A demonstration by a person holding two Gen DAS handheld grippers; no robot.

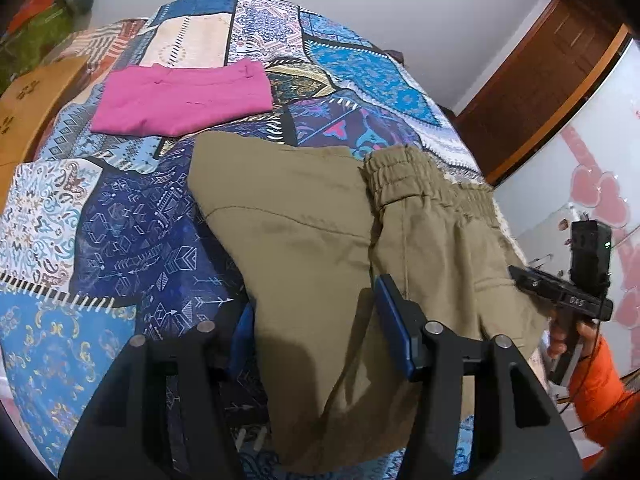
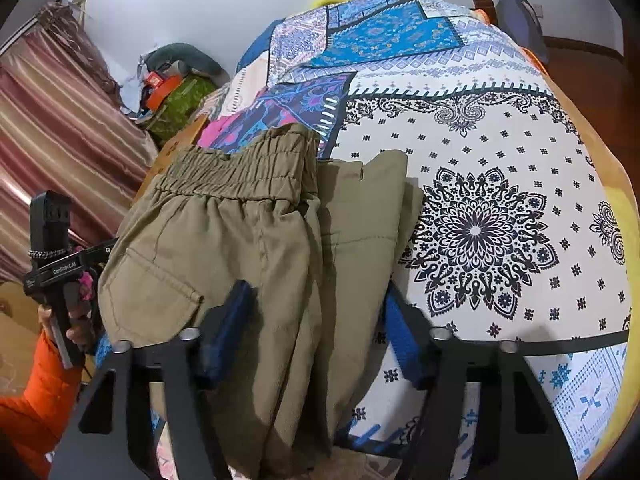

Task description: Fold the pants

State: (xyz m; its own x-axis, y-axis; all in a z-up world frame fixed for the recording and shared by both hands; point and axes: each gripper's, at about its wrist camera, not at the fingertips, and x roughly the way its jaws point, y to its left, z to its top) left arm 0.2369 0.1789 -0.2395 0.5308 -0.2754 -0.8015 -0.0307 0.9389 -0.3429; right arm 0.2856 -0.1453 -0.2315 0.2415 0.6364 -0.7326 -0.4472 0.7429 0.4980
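1. The folded khaki cotton pants (image 1: 320,248) with an elastic waistband lay on the blue patchwork-patterned bedspread (image 1: 132,240).
2. The left gripper (image 1: 316,332) stood wide open over them, gripping nothing.
3. The right gripper (image 2: 312,324) likewise straddled the fabric, spread apart.
4. A folded pink garment (image 1: 180,100) lay well apart behind.

The pants (image 1: 320,248) lay on the bedspread (image 1: 120,240) at lower centre of the left wrist frame, waistband (image 1: 404,176) toward the right. A second folded garment (image 1: 180,100) sat behind them, upper left, well apart.
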